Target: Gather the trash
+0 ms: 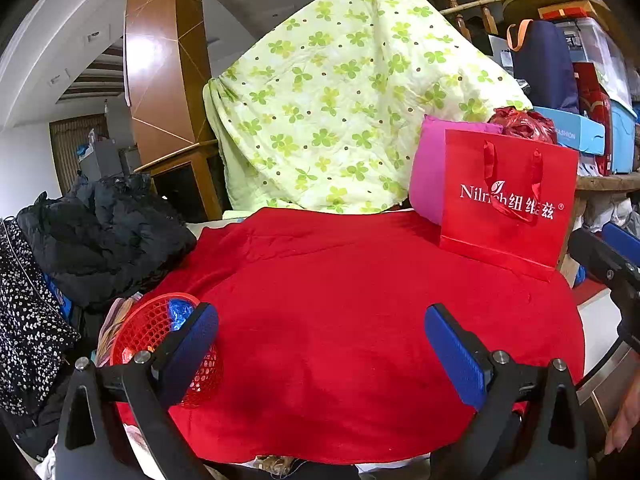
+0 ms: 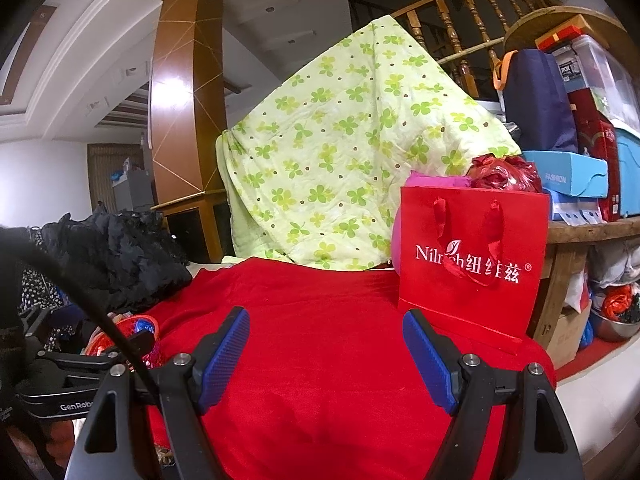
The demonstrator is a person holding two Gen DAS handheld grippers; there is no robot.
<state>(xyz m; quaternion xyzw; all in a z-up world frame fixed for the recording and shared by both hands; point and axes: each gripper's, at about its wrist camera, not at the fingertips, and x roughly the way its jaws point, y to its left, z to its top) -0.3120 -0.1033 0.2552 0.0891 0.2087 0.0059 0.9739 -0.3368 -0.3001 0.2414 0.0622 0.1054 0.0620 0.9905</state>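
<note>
Trash, blue and orange wrappers (image 1: pixel 176 314), lies inside a red mesh basket (image 1: pixel 148 328) at the lower left of the left wrist view, behind the left gripper (image 1: pixel 320 344), whose fingers stand apart over the red cloth (image 1: pixel 340 280). In the right wrist view, the right gripper (image 2: pixel 326 354) is also spread with nothing between, and a red paper bag (image 2: pixel 472 256) stands at the right.
</note>
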